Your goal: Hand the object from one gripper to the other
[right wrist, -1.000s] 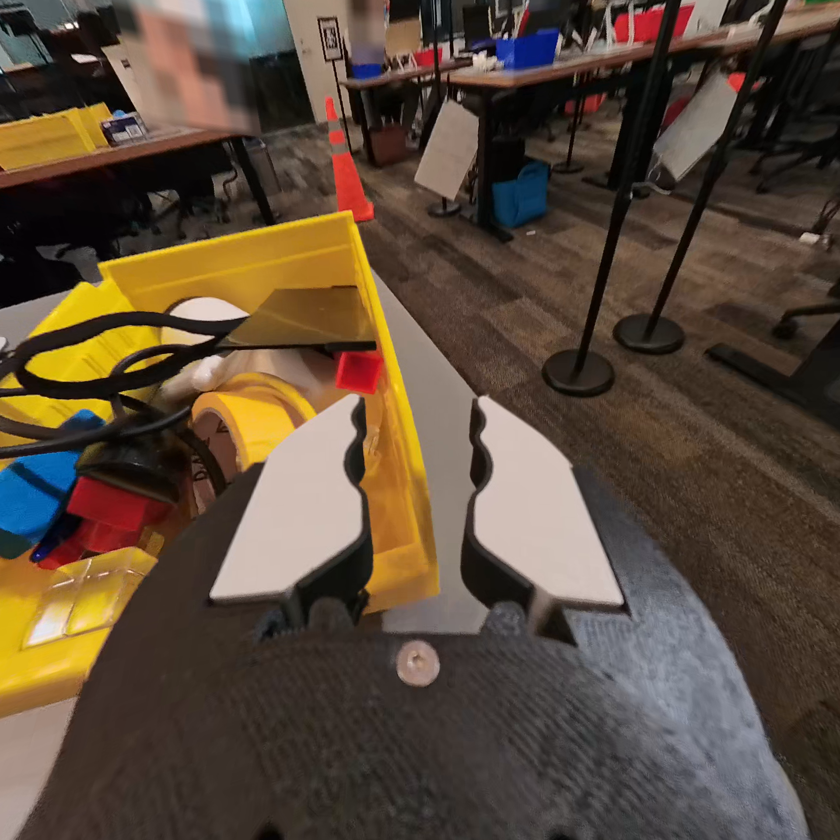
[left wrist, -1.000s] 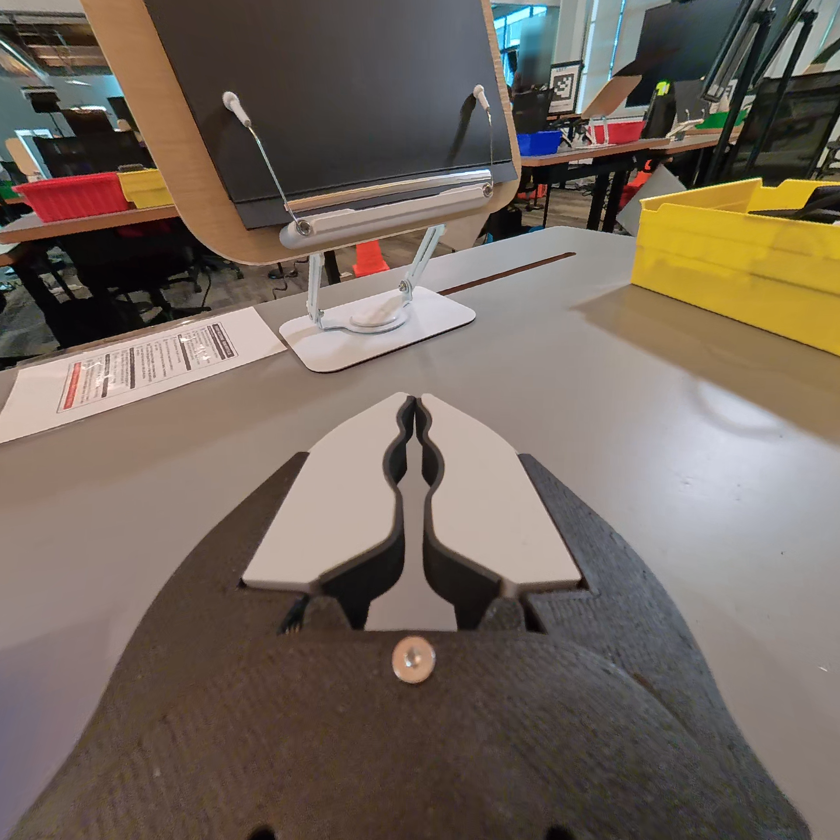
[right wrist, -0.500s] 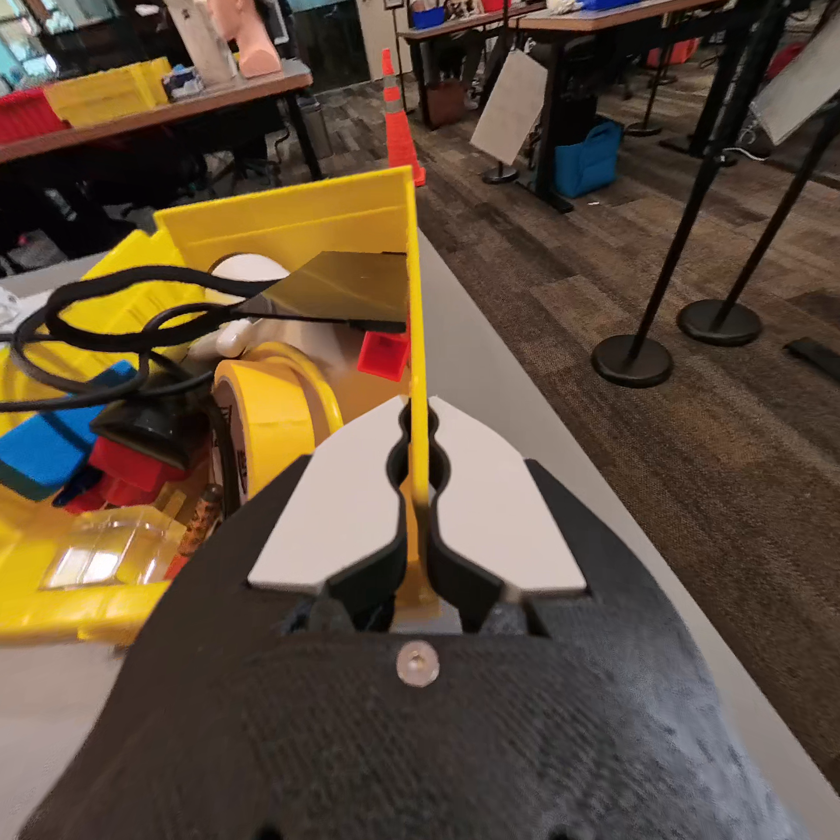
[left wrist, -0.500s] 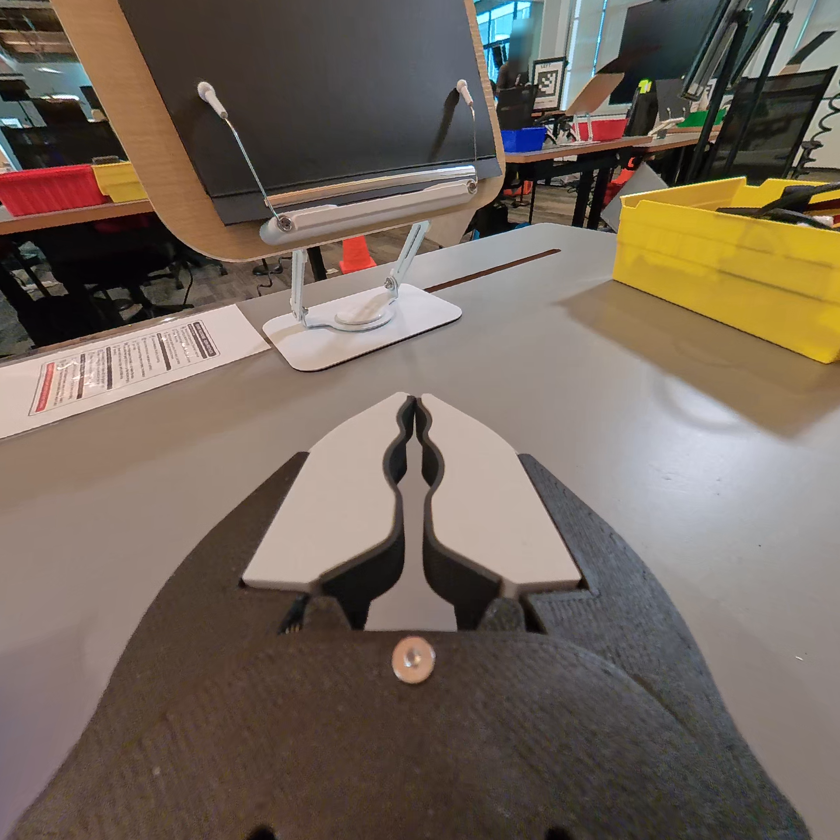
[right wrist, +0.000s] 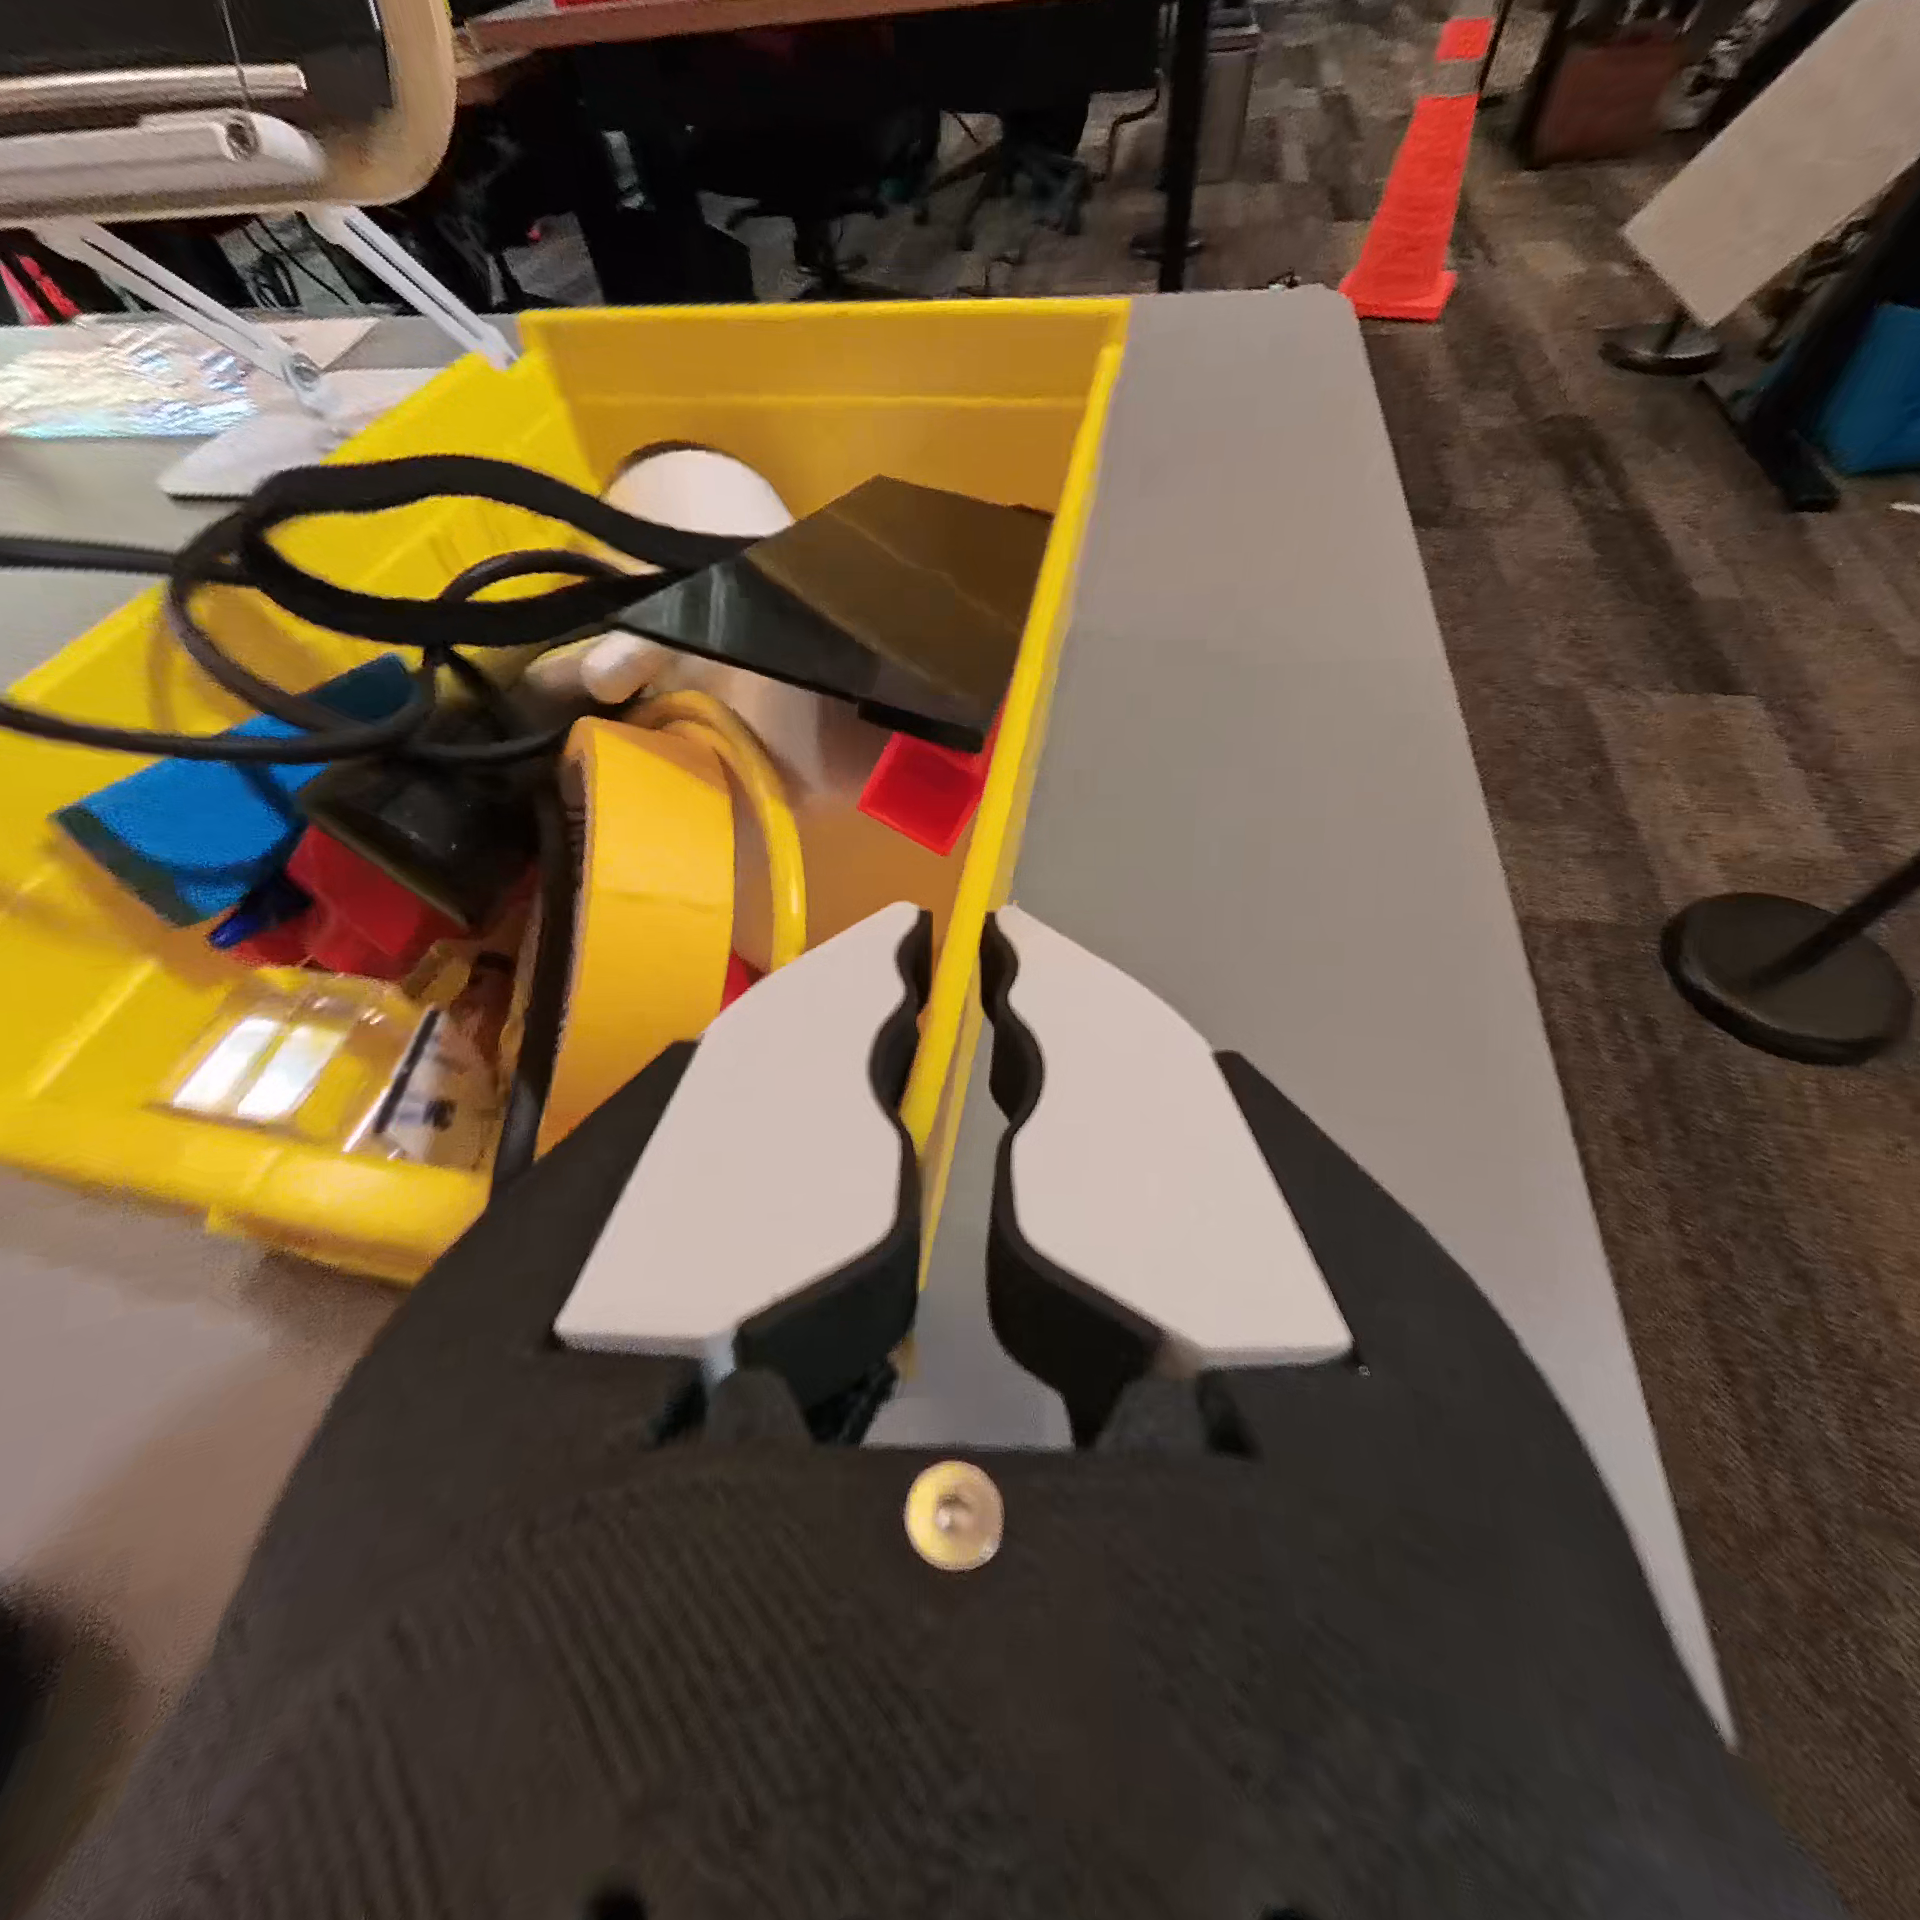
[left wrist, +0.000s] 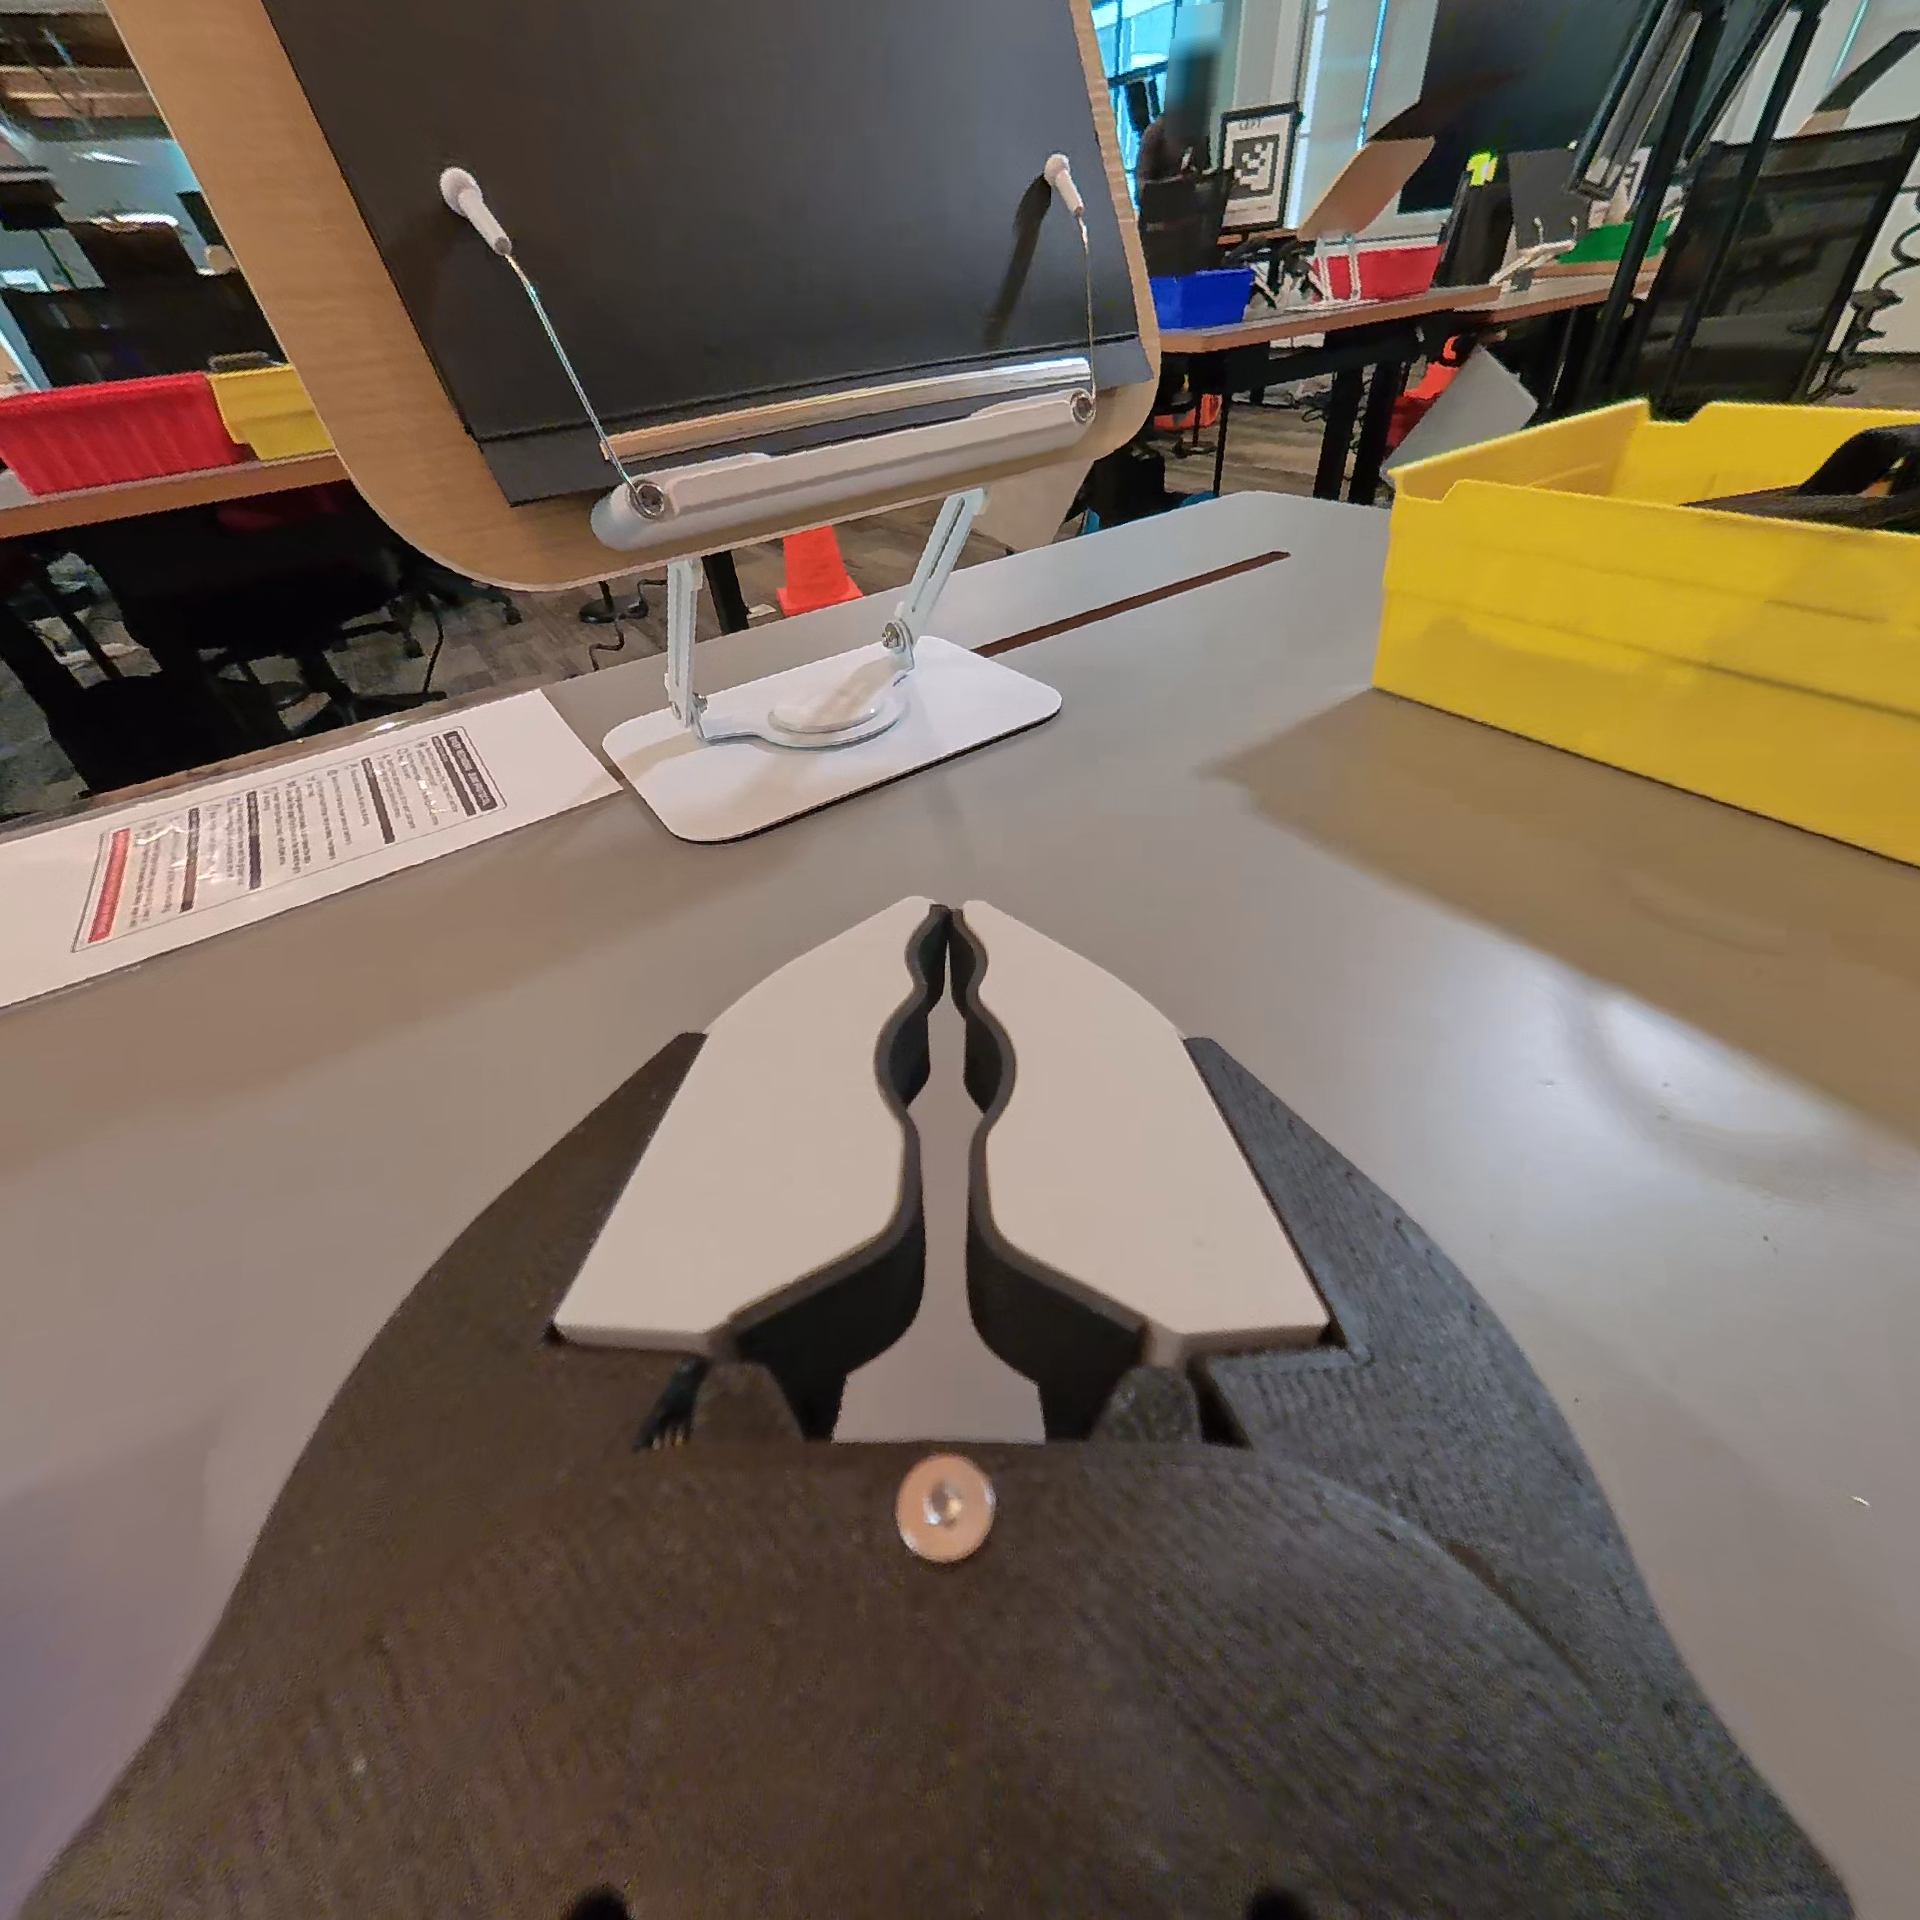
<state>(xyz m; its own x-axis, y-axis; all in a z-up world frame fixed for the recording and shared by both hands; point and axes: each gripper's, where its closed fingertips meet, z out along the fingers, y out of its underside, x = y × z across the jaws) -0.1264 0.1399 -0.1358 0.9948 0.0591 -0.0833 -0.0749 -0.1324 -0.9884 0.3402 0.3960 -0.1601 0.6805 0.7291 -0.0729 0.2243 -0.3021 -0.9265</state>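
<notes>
My right gripper (right wrist: 956,920) is shut on the right side wall of a yellow bin (right wrist: 831,353), with one finger inside and one outside. The bin stands near the right edge of the grey table (right wrist: 1226,727). It holds a yellow tape roll (right wrist: 655,883), tangled black cable (right wrist: 416,540), a black plate (right wrist: 883,613), a red block (right wrist: 925,790) and a blue piece (right wrist: 208,821). My left gripper (left wrist: 948,914) is shut and empty, low over the table. The bin also shows at the right in the left wrist view (left wrist: 1621,623).
A wooden book stand (left wrist: 727,260) on a white base (left wrist: 831,738) stands ahead of my left gripper. A printed sheet (left wrist: 281,821) lies at the left. Beyond the table's right edge are carpet, an orange cone (right wrist: 1413,187) and a black post base (right wrist: 1787,987). The gap from one gripper's tips to the other's is roughly 55 cm.
My right gripper went from open beside the bin to shut on its side wall, and its view has swung left and tilted down. My left gripper stayed shut and shifted slightly.
</notes>
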